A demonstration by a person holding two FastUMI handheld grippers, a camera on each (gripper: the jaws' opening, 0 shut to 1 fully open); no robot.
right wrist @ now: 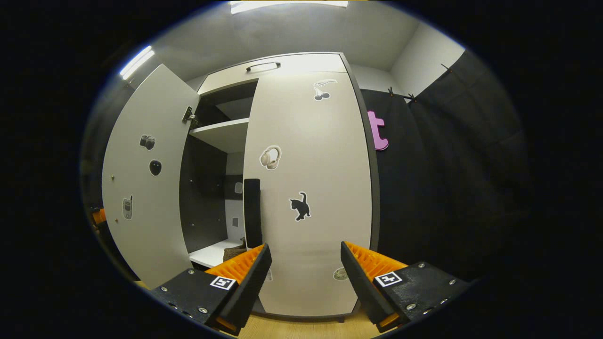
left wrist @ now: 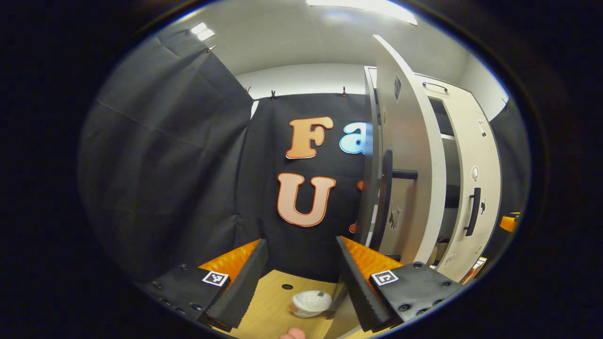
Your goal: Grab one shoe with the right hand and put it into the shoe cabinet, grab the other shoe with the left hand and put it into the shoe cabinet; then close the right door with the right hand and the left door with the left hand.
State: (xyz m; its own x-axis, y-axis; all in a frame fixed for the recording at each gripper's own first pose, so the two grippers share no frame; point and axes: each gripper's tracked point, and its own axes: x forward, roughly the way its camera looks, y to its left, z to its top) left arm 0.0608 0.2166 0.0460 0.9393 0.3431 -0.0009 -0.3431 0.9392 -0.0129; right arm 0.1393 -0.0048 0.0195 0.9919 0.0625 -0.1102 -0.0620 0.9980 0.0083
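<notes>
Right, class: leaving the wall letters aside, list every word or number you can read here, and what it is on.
No words or numbers can be read.
Right door: picture stickers, no words.
Left door: picture stickers, no words.
Square tag on right gripper: pattern, no letters.

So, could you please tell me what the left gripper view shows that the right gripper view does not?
Left gripper view: a white bowl on the wooden table, and the open left door seen nearly edge-on.
Right gripper view: the right door face-on and apparently shut, its cat sticker, and a shelf inside the shoe cabinet.
Shared: the shoe cabinet with its left door open, and each view's own gripper, the left gripper and the right gripper, both open and empty.
</notes>
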